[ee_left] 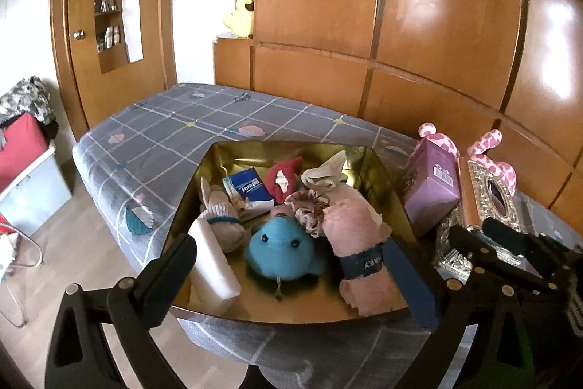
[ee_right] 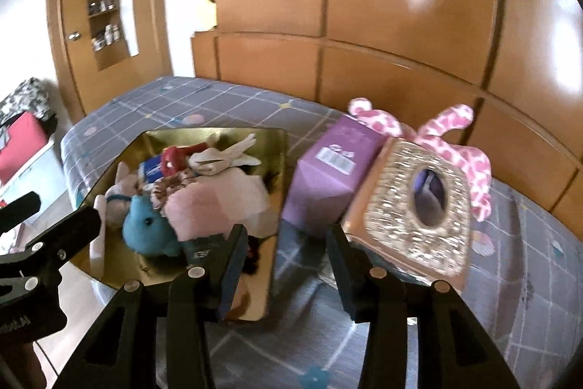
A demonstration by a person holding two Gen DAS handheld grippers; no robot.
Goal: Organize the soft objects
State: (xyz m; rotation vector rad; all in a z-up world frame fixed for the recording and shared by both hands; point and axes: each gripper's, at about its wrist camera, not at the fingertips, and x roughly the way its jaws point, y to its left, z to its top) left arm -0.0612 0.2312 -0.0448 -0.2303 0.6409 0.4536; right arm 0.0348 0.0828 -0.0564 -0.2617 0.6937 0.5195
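Observation:
A gold tray (ee_left: 291,312) sits on the bed and holds soft things: a blue plush (ee_left: 280,250), a pink rolled towel (ee_left: 360,254) with a blue band, a white roll (ee_left: 215,265), rolled socks (ee_left: 222,217), a scrunchie (ee_left: 309,210), a red item (ee_left: 282,179) and a tissue pack (ee_left: 247,186). My left gripper (ee_left: 293,276) hangs wide open over the tray's near side, holding nothing. Right of the tray (ee_right: 160,139), my right gripper (ee_right: 288,265) is partly open over the sheet, with nothing between its fingers. The blue plush (ee_right: 145,228) also shows there.
A purple box (ee_right: 328,177), a jewelled tissue box (ee_right: 419,203) and a pink spotted plush (ee_right: 455,141) lie right of the tray on the grey plaid bed (ee_right: 226,97). Wooden wardrobes (ee_left: 400,6) stand behind. A red-topped bin (ee_left: 22,148) is on the floor at left.

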